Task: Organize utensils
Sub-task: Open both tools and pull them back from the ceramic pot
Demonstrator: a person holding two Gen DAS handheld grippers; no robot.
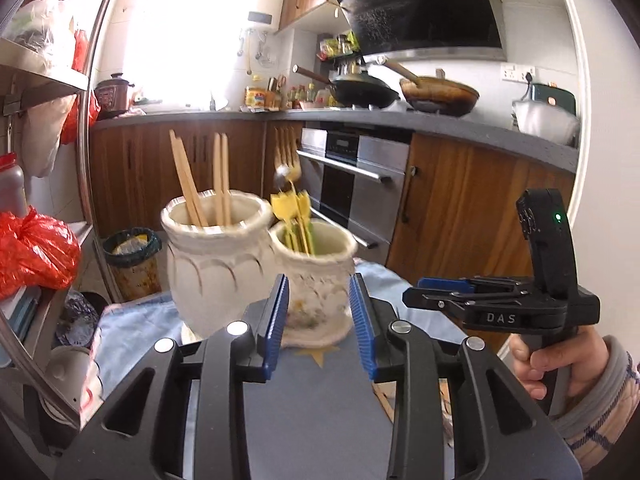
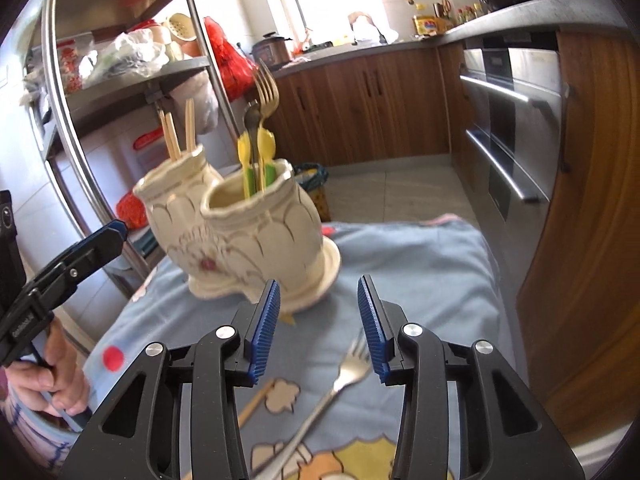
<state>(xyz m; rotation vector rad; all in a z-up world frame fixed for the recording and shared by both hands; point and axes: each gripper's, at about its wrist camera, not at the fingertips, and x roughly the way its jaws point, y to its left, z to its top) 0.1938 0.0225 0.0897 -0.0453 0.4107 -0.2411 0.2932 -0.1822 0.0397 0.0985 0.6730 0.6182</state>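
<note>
Both grippers are released and empty. Ahead of the left gripper (image 1: 320,320) stand two cream jars, touching: the chopstick jar (image 1: 216,260) to its left, the fork jar (image 1: 316,280) straight ahead. A steel fork (image 2: 320,400) lies below the right gripper (image 2: 318,320), tines under its right finger; it is judged the next pick, best taken across the handle. A loose chopstick (image 2: 256,400) lies further left. The counter (image 2: 420,264) is covered by a blue cartoon cloth; a shelf rack, wooden cabinets and an oven surround it.

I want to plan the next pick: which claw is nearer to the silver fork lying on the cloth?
Right. The right claw hangs open just above the silver fork; the left claw is off to its side, facing the two jars.
</note>
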